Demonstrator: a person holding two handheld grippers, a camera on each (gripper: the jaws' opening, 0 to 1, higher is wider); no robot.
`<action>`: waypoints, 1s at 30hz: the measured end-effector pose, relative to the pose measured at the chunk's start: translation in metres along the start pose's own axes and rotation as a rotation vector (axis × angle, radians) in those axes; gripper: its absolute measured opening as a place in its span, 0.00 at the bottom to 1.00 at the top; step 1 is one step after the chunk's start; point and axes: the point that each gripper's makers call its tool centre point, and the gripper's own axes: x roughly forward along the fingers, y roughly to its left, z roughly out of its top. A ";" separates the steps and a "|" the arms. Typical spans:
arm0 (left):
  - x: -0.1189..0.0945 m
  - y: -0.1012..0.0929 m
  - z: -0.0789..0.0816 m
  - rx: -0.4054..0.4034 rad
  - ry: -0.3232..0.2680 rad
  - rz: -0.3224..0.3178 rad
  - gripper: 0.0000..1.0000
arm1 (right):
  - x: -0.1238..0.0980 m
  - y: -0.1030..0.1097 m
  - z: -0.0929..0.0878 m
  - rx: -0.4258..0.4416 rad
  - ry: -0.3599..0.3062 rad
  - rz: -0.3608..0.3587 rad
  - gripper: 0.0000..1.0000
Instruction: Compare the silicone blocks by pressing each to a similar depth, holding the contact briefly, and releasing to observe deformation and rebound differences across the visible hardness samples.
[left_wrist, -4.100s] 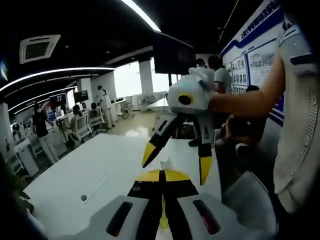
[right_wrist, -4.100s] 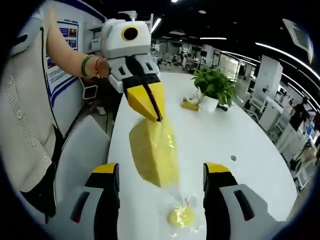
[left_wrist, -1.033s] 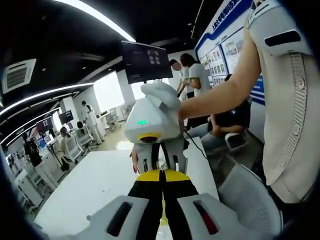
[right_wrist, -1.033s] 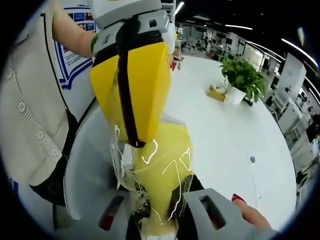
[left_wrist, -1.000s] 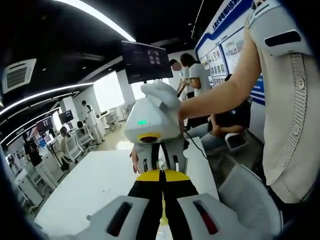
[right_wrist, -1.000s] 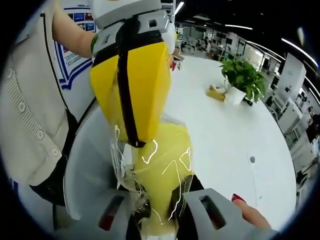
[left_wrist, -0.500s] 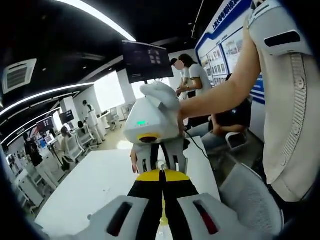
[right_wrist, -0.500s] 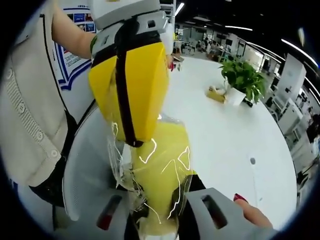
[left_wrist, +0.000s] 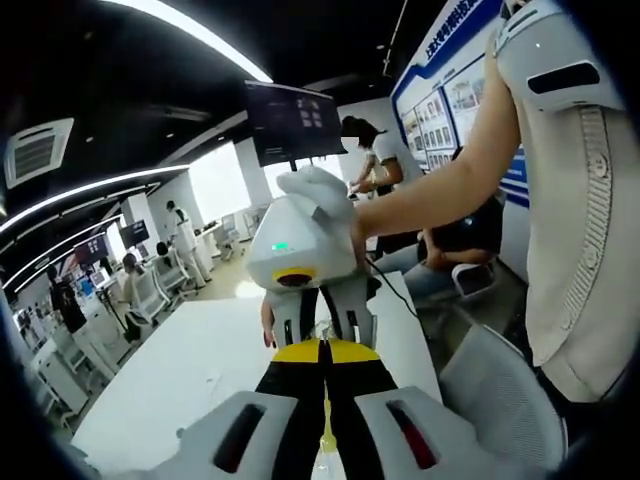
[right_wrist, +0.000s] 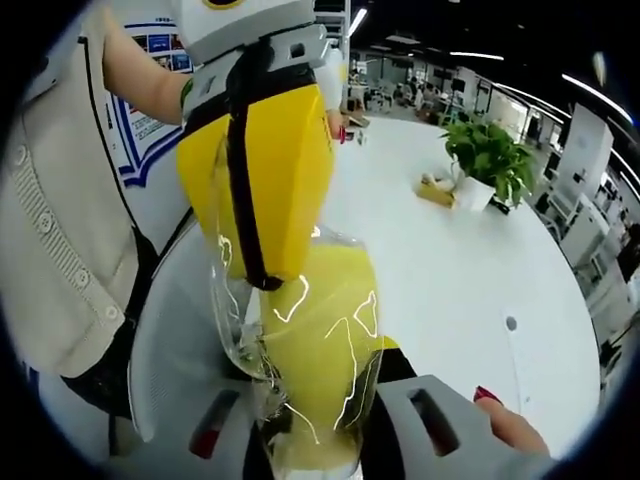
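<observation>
A yellow silicone block (right_wrist: 318, 330) wrapped in clear plastic hangs in the air between both grippers, above a chair beside the table. In the right gripper view my right gripper (right_wrist: 318, 405) is shut on the block's lower part. My left gripper (right_wrist: 262, 282) comes down from above, its yellow jaws shut on the plastic wrap at the block's upper left. In the left gripper view my left gripper (left_wrist: 322, 346) is shut, with a bit of crinkled plastic just beyond its tips. Facing it is my right gripper (left_wrist: 321, 322), held in a person's hand.
A long white table (right_wrist: 450, 270) carries a potted plant (right_wrist: 483, 150) and a small yellow item (right_wrist: 435, 190). A white chair (right_wrist: 170, 330) stands below the grippers. The person (left_wrist: 590, 200) stands close at the side. Other people and desks are far behind.
About four seconds ago my right gripper stood open below the hanging block; now it is shut on it. Over the last second the block has shifted slightly and the grippers barely moved.
</observation>
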 end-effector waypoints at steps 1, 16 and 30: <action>0.000 0.000 0.000 0.000 0.001 0.001 0.00 | 0.000 0.000 0.000 -0.002 0.001 -0.001 0.15; -0.001 0.002 -0.001 -0.001 0.001 -0.003 0.00 | 0.000 0.000 -0.002 -0.005 0.005 0.003 0.18; 0.000 0.001 -0.003 -0.006 0.006 -0.009 0.00 | 0.002 0.000 -0.004 -0.001 0.016 0.018 0.22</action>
